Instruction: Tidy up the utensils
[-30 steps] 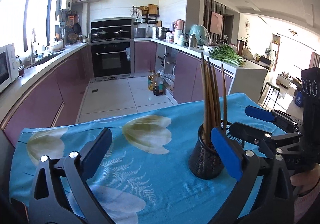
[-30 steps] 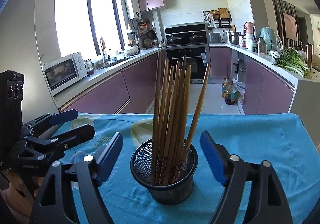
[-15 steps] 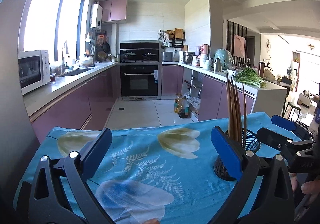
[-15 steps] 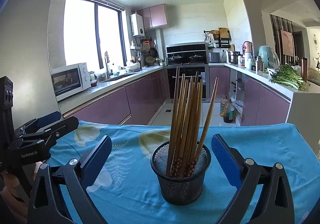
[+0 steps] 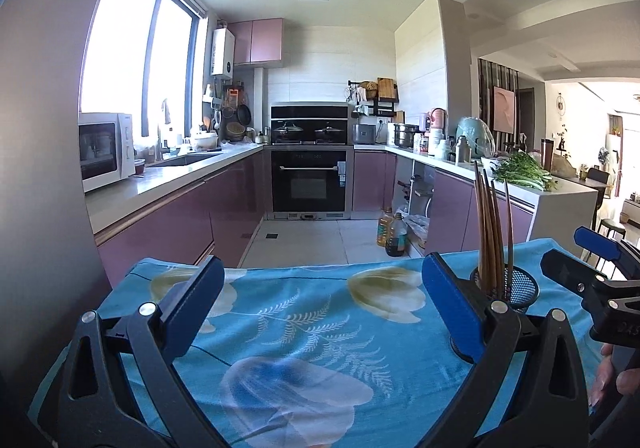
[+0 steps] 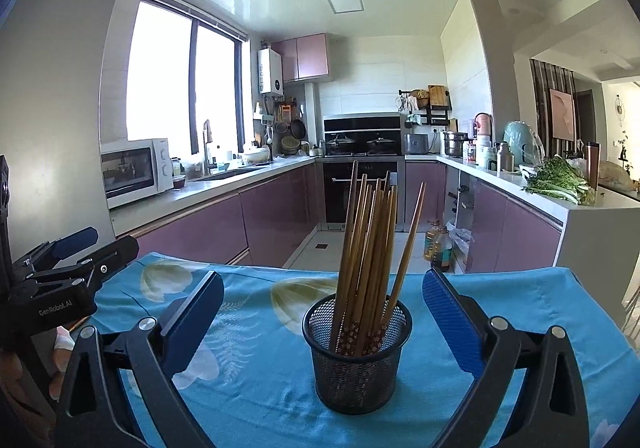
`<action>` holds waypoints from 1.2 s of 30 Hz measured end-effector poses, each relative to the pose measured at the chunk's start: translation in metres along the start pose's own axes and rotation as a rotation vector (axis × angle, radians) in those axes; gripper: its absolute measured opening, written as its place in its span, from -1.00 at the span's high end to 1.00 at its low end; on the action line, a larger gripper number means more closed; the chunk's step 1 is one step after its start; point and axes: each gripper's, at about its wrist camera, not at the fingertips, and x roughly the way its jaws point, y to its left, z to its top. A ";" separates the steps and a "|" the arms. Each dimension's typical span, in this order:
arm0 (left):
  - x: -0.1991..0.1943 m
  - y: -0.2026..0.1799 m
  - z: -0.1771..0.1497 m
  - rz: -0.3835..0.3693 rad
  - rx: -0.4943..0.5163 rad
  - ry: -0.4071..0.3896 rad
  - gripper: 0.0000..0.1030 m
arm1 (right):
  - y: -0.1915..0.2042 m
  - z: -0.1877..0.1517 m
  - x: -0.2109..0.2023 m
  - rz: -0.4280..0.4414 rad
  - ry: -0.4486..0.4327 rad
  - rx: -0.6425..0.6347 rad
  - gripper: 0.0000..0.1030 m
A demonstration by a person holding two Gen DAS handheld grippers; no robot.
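Note:
A black mesh holder [image 6: 356,360] stands upright on the blue flowered tablecloth [image 6: 520,304] with several wooden chopsticks [image 6: 372,248] leaning in it. My right gripper [image 6: 322,280] is open wide; the holder sits centred just ahead of its blue pads [image 6: 452,324], which do not touch it. My left gripper [image 5: 323,264] is open over bare tablecloth [image 5: 304,312] with nothing between its fingers. In the left wrist view the holder [image 5: 520,290] and chopsticks [image 5: 492,232] show to the right, partly behind my right finger. Each view catches the other gripper: right gripper [image 5: 564,248], left gripper [image 6: 112,240].
Beyond the table's far edge lies a kitchen floor with oil bottles [image 6: 438,244]. Purple cabinets, an oven [image 5: 310,184] and a microwave [image 6: 134,170] line the walls. Greens [image 6: 558,184] lie on the right counter. A person's hand [image 5: 616,380] holds the right gripper.
Both grippers drew back from the holder and tilted up. The left gripper swung left, so the holder slid to its right edge. The right jaws spread a little wider.

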 end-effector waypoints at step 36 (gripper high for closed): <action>-0.014 0.005 -0.001 0.057 -0.025 -0.022 -0.89 | 0.003 -0.001 -0.015 -0.051 -0.047 -0.011 -0.87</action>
